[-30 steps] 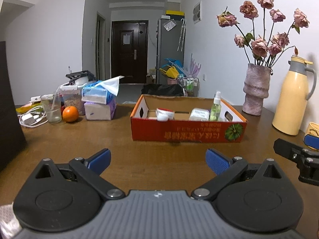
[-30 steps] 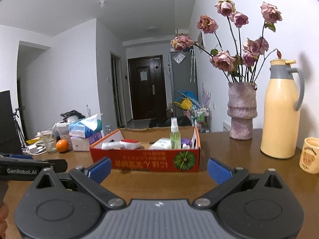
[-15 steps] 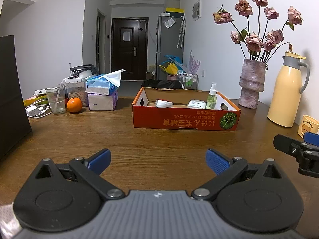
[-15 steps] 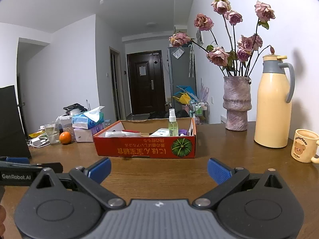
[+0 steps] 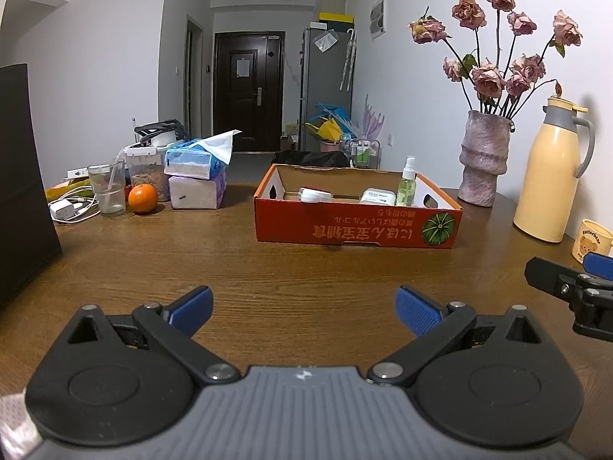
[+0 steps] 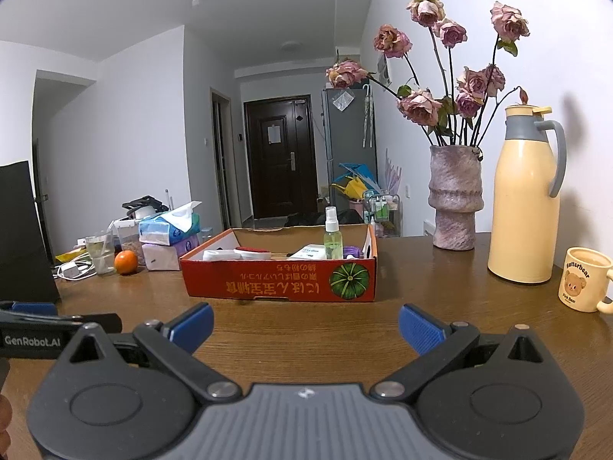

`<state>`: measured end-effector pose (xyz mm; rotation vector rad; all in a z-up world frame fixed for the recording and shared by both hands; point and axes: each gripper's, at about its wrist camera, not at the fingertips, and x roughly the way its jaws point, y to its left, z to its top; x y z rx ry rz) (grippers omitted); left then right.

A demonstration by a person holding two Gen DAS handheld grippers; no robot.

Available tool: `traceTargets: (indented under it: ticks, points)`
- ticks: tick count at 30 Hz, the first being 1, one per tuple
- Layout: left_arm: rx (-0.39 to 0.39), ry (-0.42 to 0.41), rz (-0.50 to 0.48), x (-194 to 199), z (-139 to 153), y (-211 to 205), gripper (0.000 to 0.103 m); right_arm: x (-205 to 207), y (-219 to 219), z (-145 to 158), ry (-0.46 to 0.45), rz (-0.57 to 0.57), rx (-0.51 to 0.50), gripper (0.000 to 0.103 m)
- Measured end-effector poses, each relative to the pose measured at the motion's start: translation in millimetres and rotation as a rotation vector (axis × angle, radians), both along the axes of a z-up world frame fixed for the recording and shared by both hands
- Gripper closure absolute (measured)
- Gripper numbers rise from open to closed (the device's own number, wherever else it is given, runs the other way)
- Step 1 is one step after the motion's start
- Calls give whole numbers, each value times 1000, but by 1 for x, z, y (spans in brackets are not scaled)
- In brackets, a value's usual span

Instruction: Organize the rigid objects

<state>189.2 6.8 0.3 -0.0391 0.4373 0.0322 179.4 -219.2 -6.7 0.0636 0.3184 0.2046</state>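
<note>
**Readable lettering on the table**

The left gripper (image 6: pixel 57 329) carries "GenRobot.AI" in white on its black side. The cream mug (image 6: pixel 584 284) reads "Butterbear" above a bear and "Pink Bear" below. The red box's (image 6: pixel 279 285) upside-down characters stay illegible.

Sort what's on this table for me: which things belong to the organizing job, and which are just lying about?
Job: red cardboard box; inside it, spray bottle, white flat pack, white-and-red item; left gripper and right gripper, both open and empty.

Lying about: vase of roses, yellow thermos, bear mug, orange, tissue packs, glass.
</note>
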Motion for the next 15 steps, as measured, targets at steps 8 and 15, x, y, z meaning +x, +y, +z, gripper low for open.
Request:
traceTargets:
  ticks: [8, 15]
  points:
    - [1, 0, 1, 0, 0, 0, 0, 2, 1, -1, 6, -2, -4, 0]
    - [3, 10, 5, 2, -5, 4, 0, 3, 2, -3, 10, -2, -8, 0]
